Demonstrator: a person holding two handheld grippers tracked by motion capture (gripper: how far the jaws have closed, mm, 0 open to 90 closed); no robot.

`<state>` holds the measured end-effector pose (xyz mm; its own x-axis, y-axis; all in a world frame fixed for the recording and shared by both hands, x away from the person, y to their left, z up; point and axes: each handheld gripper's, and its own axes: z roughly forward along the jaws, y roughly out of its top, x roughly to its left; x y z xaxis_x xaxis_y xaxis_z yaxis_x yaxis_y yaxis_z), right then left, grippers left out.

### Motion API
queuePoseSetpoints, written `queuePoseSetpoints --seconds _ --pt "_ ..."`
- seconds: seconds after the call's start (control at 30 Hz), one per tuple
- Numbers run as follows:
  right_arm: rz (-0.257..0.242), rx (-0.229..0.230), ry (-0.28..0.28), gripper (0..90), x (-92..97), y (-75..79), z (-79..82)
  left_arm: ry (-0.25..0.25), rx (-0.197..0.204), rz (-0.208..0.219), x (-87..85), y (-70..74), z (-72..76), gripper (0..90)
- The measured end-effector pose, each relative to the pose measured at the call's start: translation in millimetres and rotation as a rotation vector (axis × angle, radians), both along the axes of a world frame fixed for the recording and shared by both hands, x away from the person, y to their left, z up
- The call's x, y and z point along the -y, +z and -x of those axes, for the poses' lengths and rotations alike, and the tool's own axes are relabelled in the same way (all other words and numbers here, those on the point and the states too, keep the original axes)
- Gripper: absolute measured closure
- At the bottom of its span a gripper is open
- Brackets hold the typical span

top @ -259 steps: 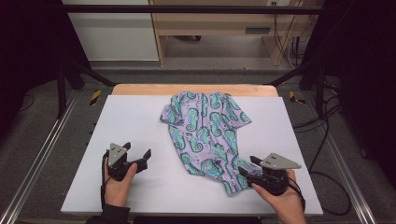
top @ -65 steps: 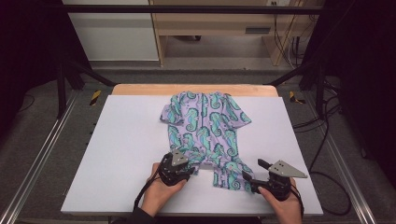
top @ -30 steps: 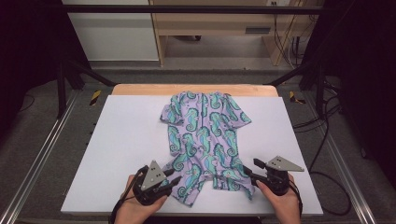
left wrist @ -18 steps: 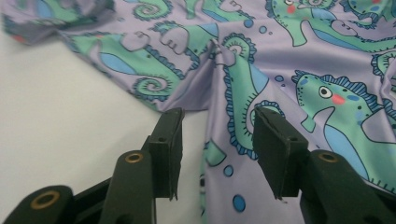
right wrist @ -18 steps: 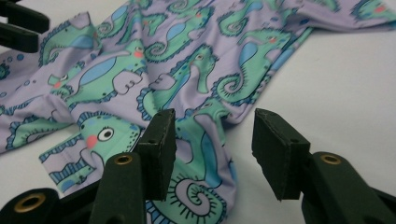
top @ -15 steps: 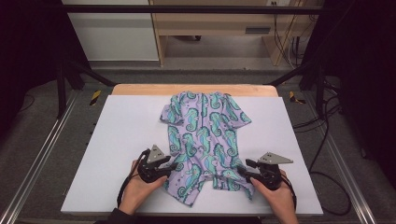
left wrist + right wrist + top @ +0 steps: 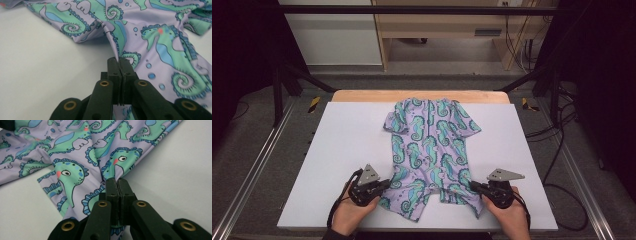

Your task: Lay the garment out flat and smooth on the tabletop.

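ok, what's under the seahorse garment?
The white table top lies beneath the seahorse garment, showing all around it. Whatever sits directly under the fabric is covered. Both the left gripper and right gripper pinch its near edge.

garment (image 7: 429,150) lying on the desk (image 7: 342,145) at its middle, top end far, legs near, left gripper (image 7: 384,186) at the near left leg edge, right gripper (image 7: 473,186) at the near right leg edge, grippers well apart, hands at the desk's near edge
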<state>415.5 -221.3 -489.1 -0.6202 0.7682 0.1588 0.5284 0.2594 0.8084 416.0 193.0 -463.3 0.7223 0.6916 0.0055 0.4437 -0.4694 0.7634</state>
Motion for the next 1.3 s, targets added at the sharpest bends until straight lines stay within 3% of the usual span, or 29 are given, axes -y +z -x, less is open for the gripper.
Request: queuePoseSetpoints --seconds 0.17,0.23,0.3,0.4,0.53,0.63,0.77,0.97,1.07,1.17,1.27,1.3 --pt "0.009 0.004 -0.029 87.5 1.2 0.4 5.5 0.051 0.020 0.015 -11.0 -5.6 3.7 89.0" --pt "0.012 0.010 -0.046 79.8 0.6 -0.3 3.5 0.078 0.044 0.020 -11.7 -8.4 0.1 88.2" --pt "0.030 0.048 -0.063 75.9 -1.4 4.3 7.1 0.099 0.066 -0.004 -11.9 -10.3 -2.0 86.4" --pt "0.017 0.114 -0.034 69.8 -9.3 17.6 21.2 0.106 0.072 0.014 -12.0 -12.9 -1.6 84.9" --pt "0.017 0.170 0.081 73.0 -36.6 29.4 39.8 0.129 0.139 0.051 -12.3 -12.0 5.0 73.0" --pt "0.041 0.152 0.165 80.6 -59.2 25.3 47.5 0.154 0.181 0.085 -14.8 -9.9 8.0 69.6" --pt "0.093 0.123 0.219 82.8 -77.0 14.2 46.6 0.156 0.191 0.099 -16.4 -10.2 8.5 68.3" --pt "0.154 0.130 0.177 70.0 -81.0 8.2 29.7 0.156 0.201 0.090 -15.8 -10.7 9.1 66.1" --pt "0.173 0.114 0.186 59.9 -85.9 4.0 22.4 0.155 0.202 0.087 -15.8 -10.9 9.3 66.0" --pt "0.193 0.107 0.209 55.8 -94.0 0.3 20.7 0.152 0.206 0.081 -15.6 -10.8 9.1 65.9" --pt "0.231 0.118 0.215 63.1 -99.3 -2.8 21.6 0.153 0.210 0.078 -16.2 -10.6 8.9 66.0" --pt "0.224 0.114 0.215 73.2 -98.8 -2.6 21.3 0.155 0.211 0.077 -16.6 -10.5 8.8 66.0"
